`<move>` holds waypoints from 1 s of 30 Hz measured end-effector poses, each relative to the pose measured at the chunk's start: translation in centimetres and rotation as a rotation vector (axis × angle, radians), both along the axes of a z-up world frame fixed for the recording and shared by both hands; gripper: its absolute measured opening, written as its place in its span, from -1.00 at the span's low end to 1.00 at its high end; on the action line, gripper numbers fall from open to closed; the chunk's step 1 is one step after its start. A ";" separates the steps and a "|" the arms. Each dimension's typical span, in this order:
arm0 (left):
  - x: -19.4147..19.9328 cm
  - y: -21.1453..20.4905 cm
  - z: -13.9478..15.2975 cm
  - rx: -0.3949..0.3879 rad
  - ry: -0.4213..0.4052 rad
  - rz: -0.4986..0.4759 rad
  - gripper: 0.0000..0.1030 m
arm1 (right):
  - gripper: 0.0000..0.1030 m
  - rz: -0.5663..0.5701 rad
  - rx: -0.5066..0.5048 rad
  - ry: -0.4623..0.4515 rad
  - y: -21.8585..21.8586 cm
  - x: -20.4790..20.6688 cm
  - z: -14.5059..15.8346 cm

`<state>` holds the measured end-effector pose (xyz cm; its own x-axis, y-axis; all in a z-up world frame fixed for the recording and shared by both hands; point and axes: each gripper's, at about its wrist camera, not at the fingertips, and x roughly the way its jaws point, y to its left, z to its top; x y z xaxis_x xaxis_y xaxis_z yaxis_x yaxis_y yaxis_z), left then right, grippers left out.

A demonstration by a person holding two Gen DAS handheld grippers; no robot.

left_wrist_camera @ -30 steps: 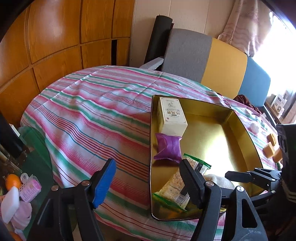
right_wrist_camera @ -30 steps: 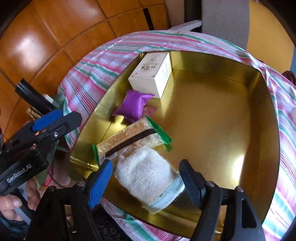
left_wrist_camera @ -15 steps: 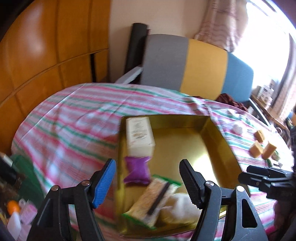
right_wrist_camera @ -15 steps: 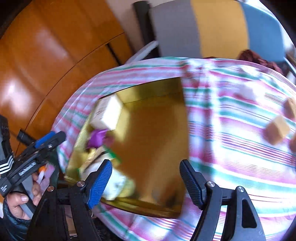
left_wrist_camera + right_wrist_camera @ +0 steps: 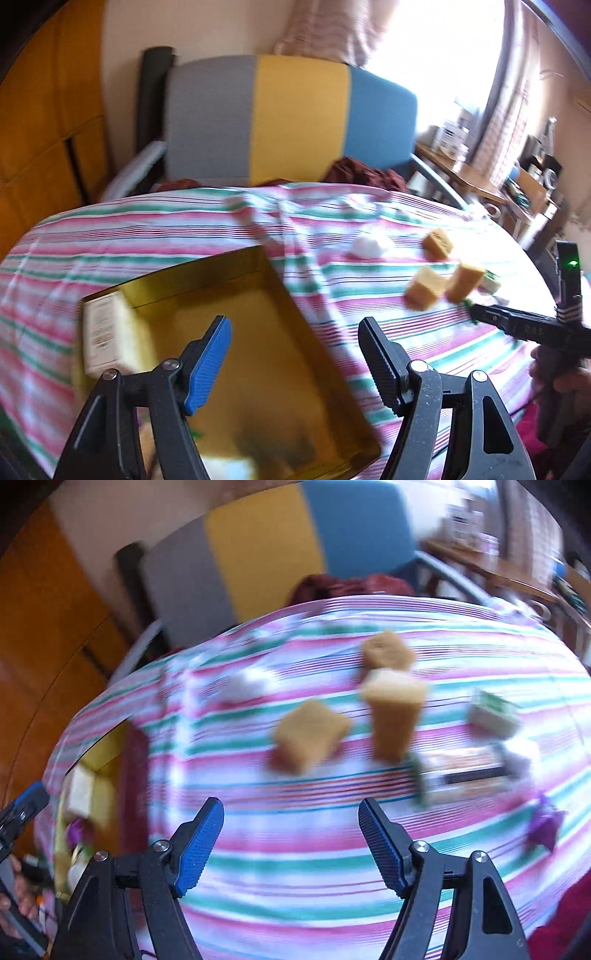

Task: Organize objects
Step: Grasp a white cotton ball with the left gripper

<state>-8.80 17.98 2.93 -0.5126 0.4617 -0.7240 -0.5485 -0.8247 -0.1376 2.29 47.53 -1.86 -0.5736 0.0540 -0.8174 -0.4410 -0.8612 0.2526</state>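
Note:
My left gripper [image 5: 293, 332] hangs open and empty over the gold tray [image 5: 177, 275], where a white box [image 5: 107, 332] stands at the left end. My right gripper [image 5: 290, 812] is also open and empty above the striped tablecloth [image 5: 295, 849]. Ahead of it stand three tan blocks [image 5: 310, 738] [image 5: 393, 712] [image 5: 386, 653] and a white fluffy ball [image 5: 245, 686]. To the right lie a cracker packet [image 5: 465, 771], a small green-and-white box [image 5: 493, 712] and a purple sachet [image 5: 543, 823]. The picture is blurred by motion.
A chair with a grey, yellow and blue back [image 5: 295, 118] stands behind the table, with a dark red cloth [image 5: 362, 171] on its seat. Wooden panels [image 5: 37, 110] line the left wall. A cluttered side desk [image 5: 480, 181] stands at the right. A hand [image 5: 561, 373] holds the right gripper.
Both grippers have swung right, away from the tray's near end and the white knitted piece there. The right one now faces the tan blocks on the cloth. Jaw openings look the same.

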 end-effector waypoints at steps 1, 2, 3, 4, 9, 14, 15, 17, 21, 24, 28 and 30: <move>-0.2 1.2 0.0 0.001 -0.011 -0.016 0.40 | 0.49 -0.030 0.002 0.003 1.1 0.3 -0.1; -0.5 2.6 -0.1 0.000 -0.024 -0.038 0.40 | 0.49 -0.061 0.004 0.010 2.2 0.5 -0.2; -0.7 3.9 -0.2 -0.004 -0.034 -0.057 0.40 | 0.49 -0.084 0.001 0.017 3.1 0.8 -0.3; -0.9 4.9 -0.3 -0.008 -0.040 -0.067 0.40 | 0.49 -0.103 -0.006 0.026 3.8 1.0 -0.4; -2.5 10.5 -1.6 -0.035 -0.081 -0.115 0.40 | 0.49 -0.166 -0.088 0.046 6.1 2.0 -1.8; -4.9 14.7 -3.5 -0.070 -0.115 -0.117 0.40 | 0.49 -0.168 -0.120 0.063 6.3 2.3 -1.8; -5.6 15.4 -3.9 -0.072 -0.133 -0.114 0.40 | 0.49 -0.168 -0.129 0.067 6.3 2.4 -1.7; -6.6 16.4 -4.6 -0.072 -0.154 -0.103 0.41 | 0.49 -0.167 -0.141 0.075 6.5 2.5 -1.7; -8.9 19.2 -6.1 -0.076 -0.194 -0.085 0.50 | 0.49 -0.168 -0.165 0.076 6.7 2.6 -1.9; -10.5 20.8 -7.3 -0.077 -0.233 -0.055 0.54 | 0.49 -0.165 -0.172 0.074 6.7 2.5 -1.9; -12.1 22.5 -8.4 -0.088 -0.240 -0.017 0.58 | 0.49 -0.159 -0.185 0.070 6.7 2.4 -2.0; -12.6 23.6 -8.8 -0.117 -0.211 -0.024 0.66 | 0.49 -0.158 -0.188 0.070 6.8 2.3 -2.1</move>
